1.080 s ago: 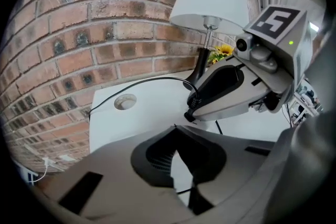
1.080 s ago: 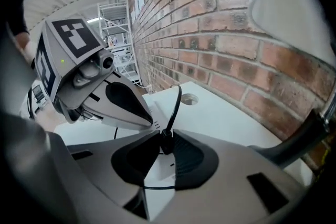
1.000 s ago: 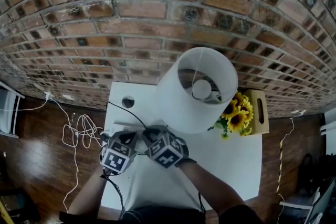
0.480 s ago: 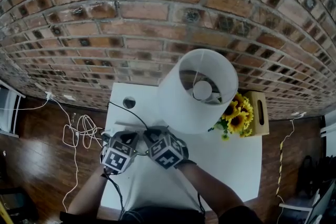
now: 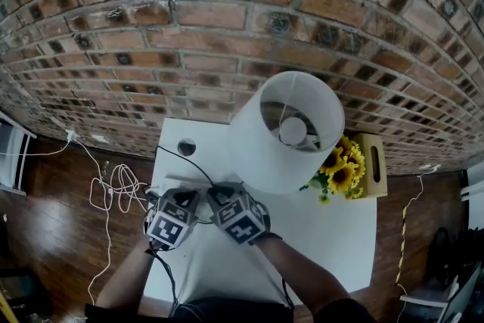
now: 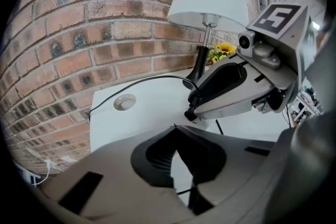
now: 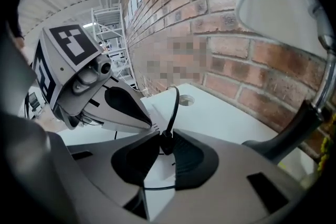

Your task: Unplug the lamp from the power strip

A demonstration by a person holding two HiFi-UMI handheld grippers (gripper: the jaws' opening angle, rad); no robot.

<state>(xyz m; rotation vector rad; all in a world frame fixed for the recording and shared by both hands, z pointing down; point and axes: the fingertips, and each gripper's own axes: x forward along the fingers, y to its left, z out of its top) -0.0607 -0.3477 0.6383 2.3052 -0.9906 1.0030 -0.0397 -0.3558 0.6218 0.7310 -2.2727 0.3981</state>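
- Two claws meet low and left of centre in the head view, their marker cubes side by side over the near-left part of the white bench [image 5: 333, 231].
- One of them, the right claw [image 7: 166, 136], is clamped on the black plug [image 7: 165, 140], with a pad on each side of it. The plug's black cord [image 7: 173, 105] rises from between the jaws and arcs toward the upper middle of the right gripper view.
- Beside it, the left claw [image 6: 175, 127] has its jaw tips drawn together with nothing held; a sliver of white shows through the hollow behind them. In the right gripper view its tip sits just left of the plug.
- At the claw tips lies the power strip [image 5: 181, 181], a white bar just above both cubes in the head view, near the bench's left edge. Whether the plug's pins sit in it cannot be told.
- At centre right of the head view is the lamp [image 5: 286, 131]. Its white drum shade shows the bulb inside, and it stands on the bench close to the brick wall [image 5: 227, 26].
- Up and left of the shade, a round cable hole [image 5: 187, 147] pierces the bench.
- Right of the lamp, sunflowers [image 5: 340, 163] lie against a wooden box [image 5: 374, 163].
- At the left of the frame, white cables [image 5: 113, 189] lie looped on the wooden floor [image 5: 45, 238].
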